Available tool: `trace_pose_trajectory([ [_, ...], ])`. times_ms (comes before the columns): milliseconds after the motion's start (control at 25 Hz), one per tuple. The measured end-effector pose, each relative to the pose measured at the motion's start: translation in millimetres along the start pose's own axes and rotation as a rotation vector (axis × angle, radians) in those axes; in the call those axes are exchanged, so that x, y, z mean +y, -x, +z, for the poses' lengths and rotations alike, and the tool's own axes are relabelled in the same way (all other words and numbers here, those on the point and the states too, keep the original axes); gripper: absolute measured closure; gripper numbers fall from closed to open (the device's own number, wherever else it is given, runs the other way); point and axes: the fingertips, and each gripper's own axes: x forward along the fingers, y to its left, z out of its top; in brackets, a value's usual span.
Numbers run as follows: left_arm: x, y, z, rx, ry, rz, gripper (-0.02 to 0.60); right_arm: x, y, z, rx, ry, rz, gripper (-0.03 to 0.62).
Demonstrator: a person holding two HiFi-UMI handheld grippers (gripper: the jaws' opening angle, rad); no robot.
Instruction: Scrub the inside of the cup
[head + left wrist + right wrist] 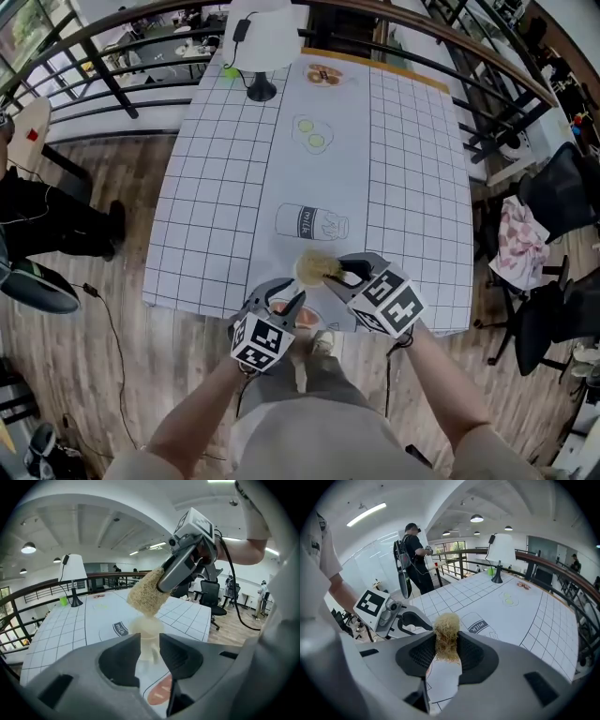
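The left tongs (149,648) stand released, jaws apart on either side of the pale cup (149,632) without pressing on it; the cup stands upright on the counter (65,625), close to its near edge; the right tongs (446,644) are clenched on a fibrous scrubber (146,593) whose lower end is at the cup's mouth. The risk, as I judge it: with nothing bracing the cup, a downward or sideways push could tip it or slide it off the near edge; a twist could also drag the scrubber out of its pinch.
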Motion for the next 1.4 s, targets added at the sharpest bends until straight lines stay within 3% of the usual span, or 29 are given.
trace_pose_trajectory([
  [360, -4, -31, -36, 0.059, 0.028, 0.005, 0.457, -5, -25, -20, 0.103, 0.018, 0.032, 0.471],
  [520, -5, -33, -39, 0.047, 0.031, 0.019, 0.509, -4, -33, -26, 0.140, 0.042, 0.029, 0.471],
  [640, -4, -33, -39, 0.043, 0.038, 0.015, 0.514, -6, -37, -26, 0.164, 0.072, 0.020, 0.471],
  [1200, -2, -32, -37, 0.038, 0.064, 0.002, 0.517, 3, -66, -26, 0.357, 0.330, 0.058, 0.457],
  [1400, -3, -33, -36, 0.034, 0.068, -0.001, 0.517, 5, -77, -23, 0.349, 0.378, 0.053, 0.446],
])
